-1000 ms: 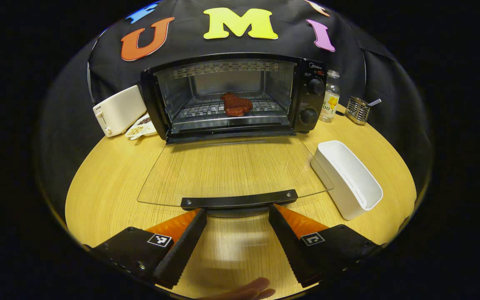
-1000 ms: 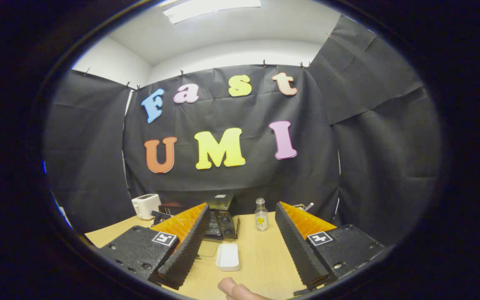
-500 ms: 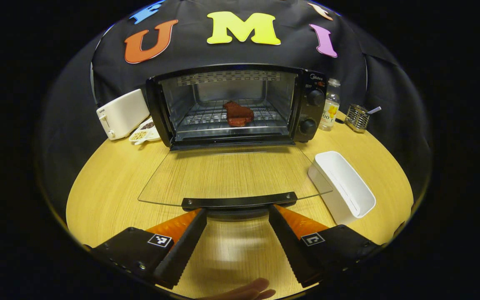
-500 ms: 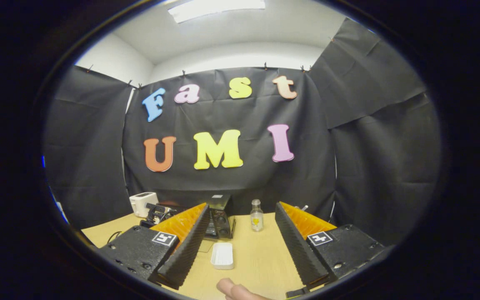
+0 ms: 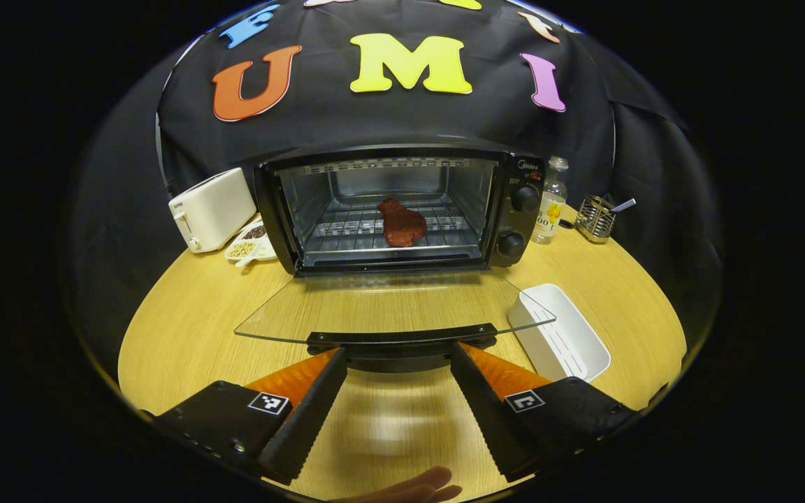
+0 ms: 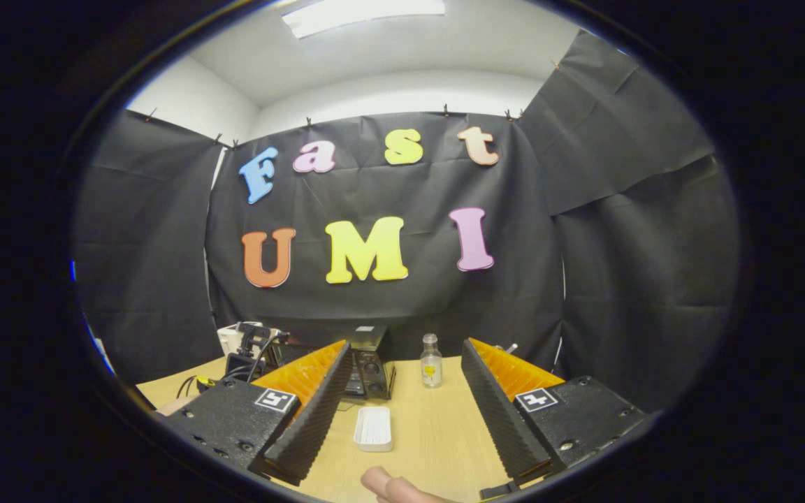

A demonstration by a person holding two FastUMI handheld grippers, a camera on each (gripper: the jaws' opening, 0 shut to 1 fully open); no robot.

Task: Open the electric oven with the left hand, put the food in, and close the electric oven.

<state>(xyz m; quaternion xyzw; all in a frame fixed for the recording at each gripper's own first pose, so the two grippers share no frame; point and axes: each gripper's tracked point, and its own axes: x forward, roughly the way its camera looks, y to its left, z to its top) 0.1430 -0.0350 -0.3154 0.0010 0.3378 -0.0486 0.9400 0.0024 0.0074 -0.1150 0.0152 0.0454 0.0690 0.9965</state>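
L claw (image 5: pixel 398 356) open, tips at oven door handle (image 5: pixel 402 339); food (image 5: pixel 402 223) on rack beyond

The left gripper (image 5: pixel 397 353) sits low over the table's near edge, fingers spread wide; a fingertip (image 5: pixel 413 483) of the holding hand peeks in below. The right gripper (image 6: pixel 402 348) is raised and level, its fingers parted

In the right gripper view the oven (image 6: pixel 372 363) is half hidden behind the right gripper's own finger (image 6: pixel 308 412), its door unseen, and the toaster (image 6: pixel 235 338) behind the left gripper (image 6: pixel 252 349).
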